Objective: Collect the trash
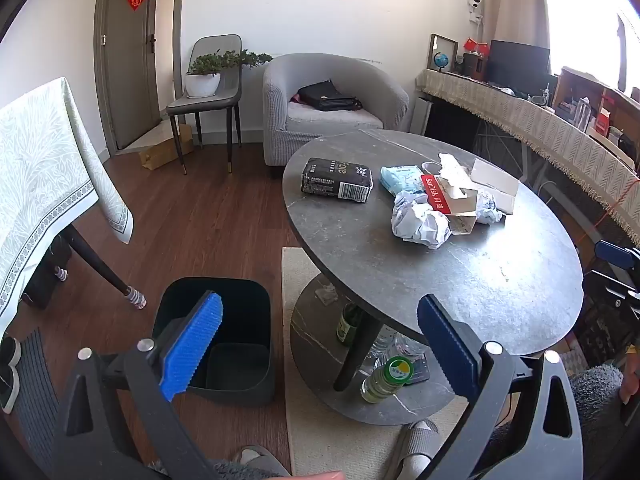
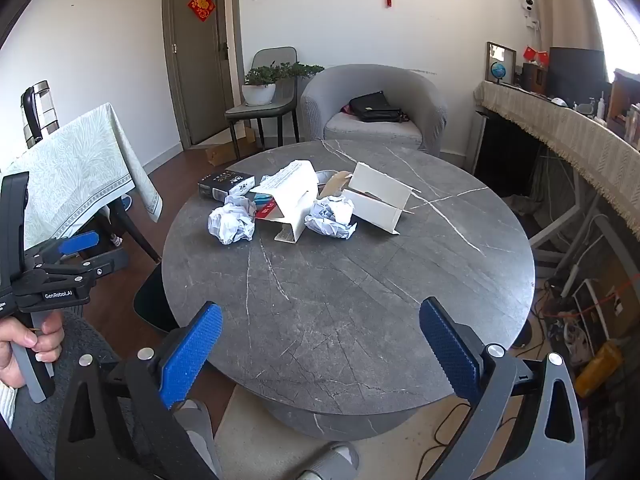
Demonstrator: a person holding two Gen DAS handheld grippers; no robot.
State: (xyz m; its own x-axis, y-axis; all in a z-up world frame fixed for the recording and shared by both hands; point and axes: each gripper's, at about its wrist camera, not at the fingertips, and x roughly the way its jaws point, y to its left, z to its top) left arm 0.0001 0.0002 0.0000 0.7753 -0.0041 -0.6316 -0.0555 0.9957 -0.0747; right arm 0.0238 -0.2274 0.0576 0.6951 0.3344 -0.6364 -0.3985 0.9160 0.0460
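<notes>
A round grey marble table (image 1: pixel 480 280) (image 2: pixel 360 300) holds trash: two crumpled paper balls (image 1: pixel 420 222) (image 2: pixel 232 224) (image 2: pixel 331 216), a torn red-and-white SanDisk box (image 1: pixel 452 196) (image 2: pixel 288 196), a white open box (image 1: pixel 496 188) (image 2: pixel 380 196), a light blue packet (image 1: pixel 400 178) and a black tissue pack (image 1: pixel 337 180) (image 2: pixel 226 184). A black bin (image 1: pixel 224 344) stands on the floor left of the table, empty. My left gripper (image 1: pixel 320 344) is open, above the bin and table edge. My right gripper (image 2: pixel 320 348) is open over the table's near edge, empty.
Bottles (image 1: pixel 386 378) stand on the table's lower shelf. A grey armchair (image 1: pixel 332 108) with a black bag, a chair with a potted plant (image 1: pixel 204 76), a cloth-covered table (image 1: pixel 44 176) at left and a cluttered sideboard (image 1: pixel 540 120) at right surround the table. Cables (image 2: pixel 580 312) lie on the floor.
</notes>
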